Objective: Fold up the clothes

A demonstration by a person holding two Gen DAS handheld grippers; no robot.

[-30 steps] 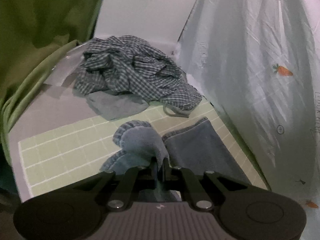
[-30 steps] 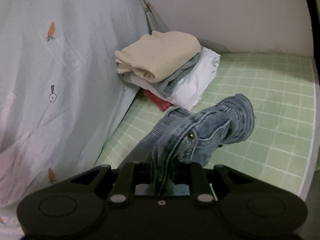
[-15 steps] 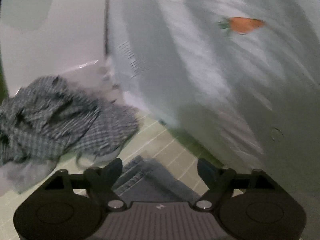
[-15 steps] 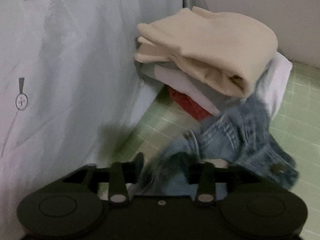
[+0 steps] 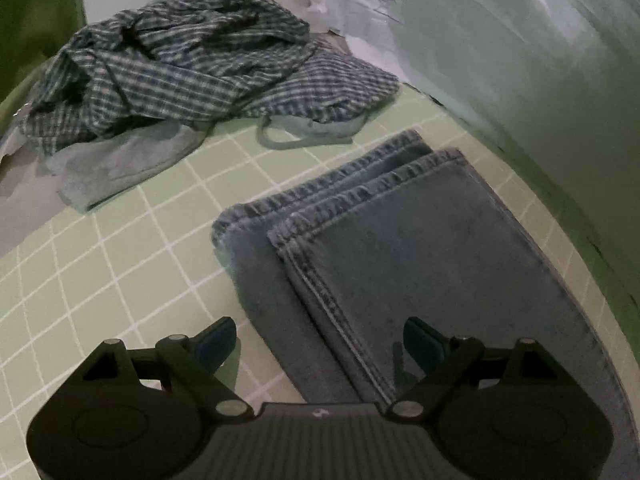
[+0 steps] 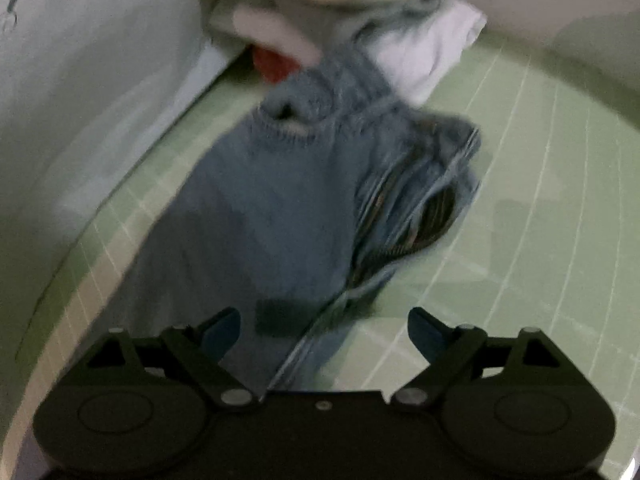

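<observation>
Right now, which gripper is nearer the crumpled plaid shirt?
Left. The left gripper hangs open over the leg end of the jeans, with the plaid shirt just beyond. The right gripper is over the jeans' waist end, facing the folded stack.

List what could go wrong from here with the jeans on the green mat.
1. The waist end of the jeans lies bunched, fly gaping, against the folded stack; another fold may trap the lump or nudge the stack.
2. The two leg hems are offset, so the fold may end uneven.
3. The left gripper and the right gripper are opening, gripping nothing; a low regrasp might catch the mat, and the plaid shirt's loose strap lies near the hems.
</observation>
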